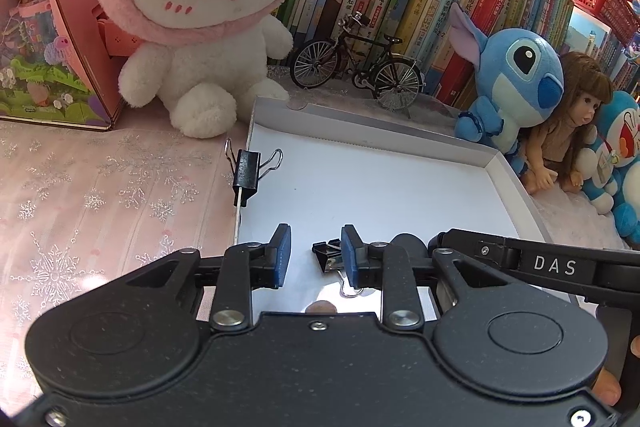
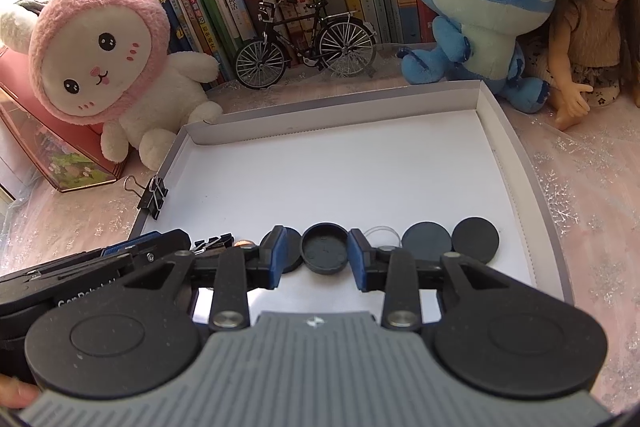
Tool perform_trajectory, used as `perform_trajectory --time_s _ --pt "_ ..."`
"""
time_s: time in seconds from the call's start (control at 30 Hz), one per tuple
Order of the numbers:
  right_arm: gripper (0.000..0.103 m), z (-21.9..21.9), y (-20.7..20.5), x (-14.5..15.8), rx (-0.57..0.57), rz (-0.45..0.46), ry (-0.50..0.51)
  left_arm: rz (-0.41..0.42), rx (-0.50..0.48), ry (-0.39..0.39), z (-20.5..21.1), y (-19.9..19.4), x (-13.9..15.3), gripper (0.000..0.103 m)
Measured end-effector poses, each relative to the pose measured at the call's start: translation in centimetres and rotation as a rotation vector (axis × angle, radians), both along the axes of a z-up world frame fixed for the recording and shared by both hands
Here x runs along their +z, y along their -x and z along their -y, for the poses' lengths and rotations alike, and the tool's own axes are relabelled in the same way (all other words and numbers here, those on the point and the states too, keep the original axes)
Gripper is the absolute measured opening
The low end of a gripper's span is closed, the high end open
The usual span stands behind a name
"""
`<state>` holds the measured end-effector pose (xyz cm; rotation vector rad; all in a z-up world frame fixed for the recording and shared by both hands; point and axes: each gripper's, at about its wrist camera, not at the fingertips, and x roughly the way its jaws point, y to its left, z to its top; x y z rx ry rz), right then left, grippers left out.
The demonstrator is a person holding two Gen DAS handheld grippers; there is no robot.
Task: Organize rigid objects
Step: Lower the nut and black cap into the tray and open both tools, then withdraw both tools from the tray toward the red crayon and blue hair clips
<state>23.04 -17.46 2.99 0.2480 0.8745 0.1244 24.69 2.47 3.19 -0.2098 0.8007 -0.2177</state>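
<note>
I have both tongs low over the near edge of the white tray (image 2: 520, 163), which sits on the pink snowflake-patterned tabletop (image 1: 100, 187).

My left tongs (image 1: 316, 255) are parted a little. A small black binder clip (image 1: 330, 255) lies on the tray floor just inside the right-hand pad, close against it or touching, I can't tell which; the other pad stands clear, so nothing is gripped. My right tongs (image 2: 316, 255) are parted about as wide as the upturned black round cap (image 2: 324, 249) between them. The pads sit beside its rim, but I can't tell whether they press on it, and I judge it loose.

Other black discs (image 2: 450, 241) lie in a row with the cap, one partly hidden behind my left pad. A second binder clip (image 1: 246, 173) is clamped on the tray's left wall.

By my judgement all of these are light and stiff. The clip's body gives flat, firm sides to pinch; its wire handles would swivel and slip, so I'd avoid them. The cap and discs are smooth and thin, so I'd take them across the rim, low, and expect them to skate on the slick tray floor if nudged.

The tray's middle and far half are open. The low walls could catch a pad, the two tongs crowd each other at the near edge, and the plush toys (image 2: 112, 67) and model bicycle (image 2: 306, 43) stand just beyond the far wall.
</note>
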Motion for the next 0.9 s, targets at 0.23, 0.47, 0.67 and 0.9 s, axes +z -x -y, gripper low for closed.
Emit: perform_trajectory --time_s 0.23,0.47,0.67,0.9 --pt "0.056 0.3 0.8 0.6 0.012 0.024 0.020 0.044 0.004 -0.037 0.1 1.1 1.0 0.044" --pt "0.066 0.3 2.4 1.4 0.042 0.062 0.046 0.070 -0.012 -0.053 0.3 2.6 1.9 0.057" --pt "0.073 0.6 3.7 1.8 0.062 0.087 0.061 0.105 -0.030 -0.070 0.5 4.4 2.9 0.065" --pt "0.081 0.8 5.6 2.3 0.087 0.131 0.081 0.146 -0.057 -0.083 1.0 6.7 3.8 0.074"
